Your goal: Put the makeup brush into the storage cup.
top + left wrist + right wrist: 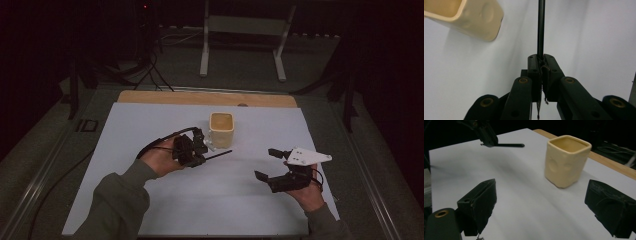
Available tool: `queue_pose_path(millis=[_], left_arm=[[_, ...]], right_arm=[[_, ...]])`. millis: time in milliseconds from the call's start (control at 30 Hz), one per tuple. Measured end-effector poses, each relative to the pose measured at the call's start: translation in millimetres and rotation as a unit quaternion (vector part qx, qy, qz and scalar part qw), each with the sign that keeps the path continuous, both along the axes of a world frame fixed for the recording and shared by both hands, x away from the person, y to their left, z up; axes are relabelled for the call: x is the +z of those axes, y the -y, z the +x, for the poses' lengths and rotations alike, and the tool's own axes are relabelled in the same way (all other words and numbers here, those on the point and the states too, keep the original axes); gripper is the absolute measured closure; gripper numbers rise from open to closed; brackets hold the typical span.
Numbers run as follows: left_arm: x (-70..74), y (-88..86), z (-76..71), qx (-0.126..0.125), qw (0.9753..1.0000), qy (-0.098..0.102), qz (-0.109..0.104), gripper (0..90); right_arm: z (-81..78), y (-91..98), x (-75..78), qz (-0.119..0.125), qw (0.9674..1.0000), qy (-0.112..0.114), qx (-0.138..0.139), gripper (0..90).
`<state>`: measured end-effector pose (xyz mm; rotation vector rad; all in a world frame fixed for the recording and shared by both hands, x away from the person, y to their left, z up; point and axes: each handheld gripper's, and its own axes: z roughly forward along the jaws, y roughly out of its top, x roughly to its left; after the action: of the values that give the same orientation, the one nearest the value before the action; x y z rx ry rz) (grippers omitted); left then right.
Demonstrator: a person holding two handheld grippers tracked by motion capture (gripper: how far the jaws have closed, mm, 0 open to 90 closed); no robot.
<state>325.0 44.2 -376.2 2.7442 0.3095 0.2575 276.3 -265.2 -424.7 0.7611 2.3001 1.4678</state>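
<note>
Here the left gripper [200, 150] has its jaws pressed together on a thin black rod [218, 155], which sticks out toward 3 o'clock in the high view, held above the white sheet [150, 125]. In the left gripper view the rod [540, 27] runs straight up from between the closed jaws, so the hold looks centred. The cream cup [221, 129] stands upright just beyond the rod, at about 1 o'clock from the left gripper, its mouth open and, as far as the dim light lets me judge, holding nothing.

The right gripper [266, 164] hangs well apart at 4 o'clock from the cup, jaws wide apart and gripping nothing; its own view looks between them at the cup [566, 160] and at the rod [506, 145] farther off.

The likely step is dropping the rod into the cup. To do it well, tilt the rod so its free tip points down, carry that tip over the middle of the mouth, clear of the rim, and lower before loosening. The cup is light and could tip if the rod knocks its wall, so the free right gripper could steady it from the side.
</note>
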Motion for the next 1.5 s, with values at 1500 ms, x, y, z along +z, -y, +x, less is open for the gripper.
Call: queue_pose_path(millis=[1500], left_arm=[[7.2,30.0,-28.2,-0.101,0.9947,0.018,-0.001,86.4]], right_arm=[[12.8,-58.3,4.7,-0.027,0.9872,-0.03,0.154,41.5]])
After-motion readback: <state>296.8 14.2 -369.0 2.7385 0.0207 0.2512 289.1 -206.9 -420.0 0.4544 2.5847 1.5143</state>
